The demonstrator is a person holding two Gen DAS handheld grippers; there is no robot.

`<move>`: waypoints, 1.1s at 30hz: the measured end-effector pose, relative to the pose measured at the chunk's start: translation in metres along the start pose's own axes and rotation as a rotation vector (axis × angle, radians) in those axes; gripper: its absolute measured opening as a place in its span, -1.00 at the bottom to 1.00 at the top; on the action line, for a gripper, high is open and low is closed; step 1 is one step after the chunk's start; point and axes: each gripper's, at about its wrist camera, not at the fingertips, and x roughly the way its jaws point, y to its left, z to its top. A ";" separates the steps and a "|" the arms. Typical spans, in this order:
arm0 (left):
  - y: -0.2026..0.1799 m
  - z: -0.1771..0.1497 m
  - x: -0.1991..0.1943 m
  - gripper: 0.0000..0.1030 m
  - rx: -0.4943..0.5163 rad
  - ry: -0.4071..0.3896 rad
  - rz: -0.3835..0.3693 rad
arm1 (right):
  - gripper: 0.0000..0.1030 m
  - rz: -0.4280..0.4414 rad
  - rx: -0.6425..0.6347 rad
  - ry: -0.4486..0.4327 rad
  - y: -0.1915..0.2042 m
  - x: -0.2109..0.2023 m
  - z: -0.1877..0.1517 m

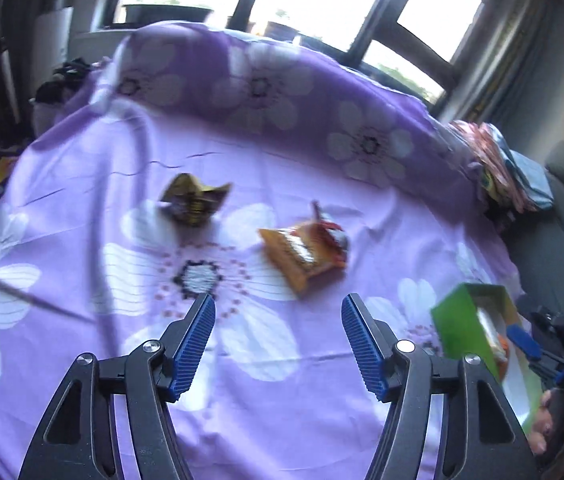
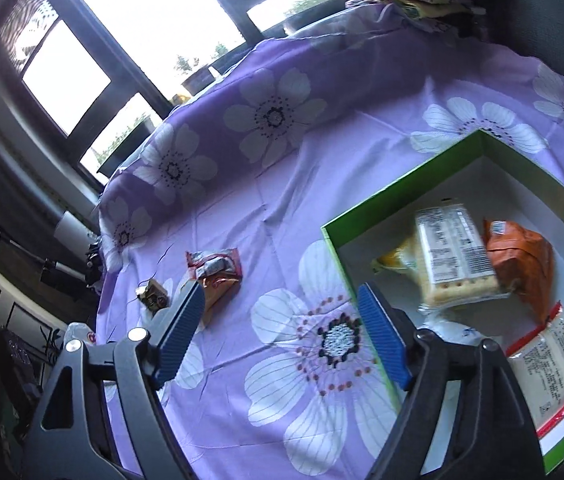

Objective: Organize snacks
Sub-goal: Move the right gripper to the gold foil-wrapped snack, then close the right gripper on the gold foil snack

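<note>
**Both tools open over the snacks**

Left tool [image 1: 278, 308] gapes wide, empty, above the purple flowered cloth [image 1: 321, 184]. Right tool [image 2: 282, 300] likewise, at the green box [image 2: 397, 184] rim. Two crumpled packets lie mid-cloth: orange [image 1: 305, 254] and gold [image 1: 194, 200], apart. Inside the box: crackers [image 2: 455, 258], an orange bag [image 2: 521, 264], a red-edged pouch [image 2: 549, 364]. Folded cloths [image 1: 509, 168] sit at the far corner.

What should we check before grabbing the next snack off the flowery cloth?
1. Left gripper open, nothing in it: ok.
2. Right gripper open, nothing in it: ok.
3. Orange snack packet lies free on the purple cloth, ahead of the left gripper: ok.
4. Gold packet apart from the orange one: ok.
5. Green box has bare floor left for more: ok.
6. Picture sharp enough to aim: not ok, blurred.
</note>
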 end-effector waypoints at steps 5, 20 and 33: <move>0.058 0.005 0.009 0.28 -0.131 -0.003 0.091 | 0.59 0.071 -0.074 0.081 0.045 0.036 -0.015; 0.109 0.047 0.050 0.28 -0.306 0.010 -0.008 | 0.35 0.154 -0.090 0.388 0.181 0.228 -0.008; 0.114 0.092 0.115 0.28 -0.277 0.078 -0.028 | -0.22 0.216 0.028 0.519 0.192 0.312 -0.013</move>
